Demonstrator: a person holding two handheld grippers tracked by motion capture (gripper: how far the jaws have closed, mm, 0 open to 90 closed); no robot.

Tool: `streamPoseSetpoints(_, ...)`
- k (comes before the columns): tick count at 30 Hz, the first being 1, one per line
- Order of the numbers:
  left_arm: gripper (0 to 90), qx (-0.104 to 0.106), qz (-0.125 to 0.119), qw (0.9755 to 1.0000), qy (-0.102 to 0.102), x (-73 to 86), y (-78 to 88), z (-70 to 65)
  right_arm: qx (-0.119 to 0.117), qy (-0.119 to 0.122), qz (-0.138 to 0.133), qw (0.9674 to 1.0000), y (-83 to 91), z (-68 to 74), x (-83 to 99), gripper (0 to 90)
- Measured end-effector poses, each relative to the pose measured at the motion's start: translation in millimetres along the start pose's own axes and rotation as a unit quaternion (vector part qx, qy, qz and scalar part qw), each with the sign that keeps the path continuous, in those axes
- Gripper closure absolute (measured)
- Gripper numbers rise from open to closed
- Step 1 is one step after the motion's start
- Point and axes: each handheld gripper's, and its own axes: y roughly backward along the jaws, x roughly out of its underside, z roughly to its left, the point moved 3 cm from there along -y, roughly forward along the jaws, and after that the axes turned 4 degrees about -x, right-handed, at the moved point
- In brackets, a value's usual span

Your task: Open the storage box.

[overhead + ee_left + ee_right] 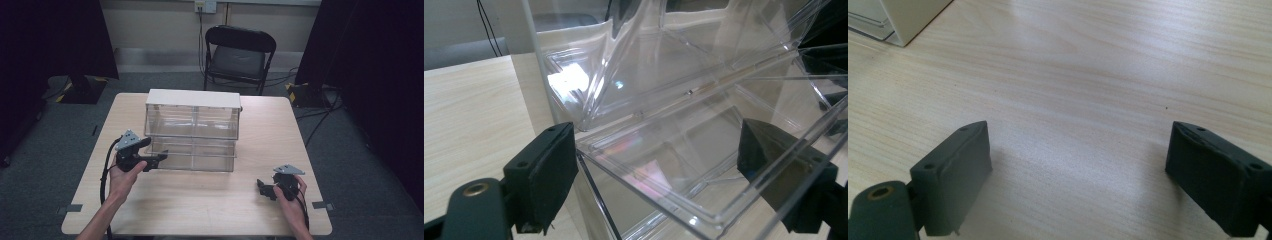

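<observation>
Item: clear plastic drawer cabinet (192,131), standing at centre frame in the high view on the light wooden table (210,205); white top, two tiers of see-through drawers, long axis running left to right across the picture.

Left gripper (159,157): sitting at the cabinet's lower-left front corner, lower left of centre in the high view, and being the nearer tool by far. Its jaws are standing wide apart. In the left gripper view, a tilted clear drawer (704,165) is lying between the two jaws, its near lip running from lower left toward upper right; whether either pad is touching plastic cannot be told.

Right gripper (265,190): resting at lower right in the high view, well apart from the cabinet, jaws spread wide over bare table and holding nothing.

Judgement: the coming move is probably depending on closing the left jaws across that drawer lip.
</observation>
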Motion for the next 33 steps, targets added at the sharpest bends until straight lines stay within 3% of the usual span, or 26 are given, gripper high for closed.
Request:
streamPoseSetpoints(6,15.5,-0.003,0.001,1.0000,-0.005,-5.5,0.9,-0.8,0.000,0.000,0.000,1.0000,0.0,0.0,0.0,10.4)
streamPoseSetpoints(33,15.6,0.001,-0.010,0.9999,0.011,-5.0,0.7,0.4,0.000,0.000,0.000,1.0000,0.0,0.0,0.0,10.4)
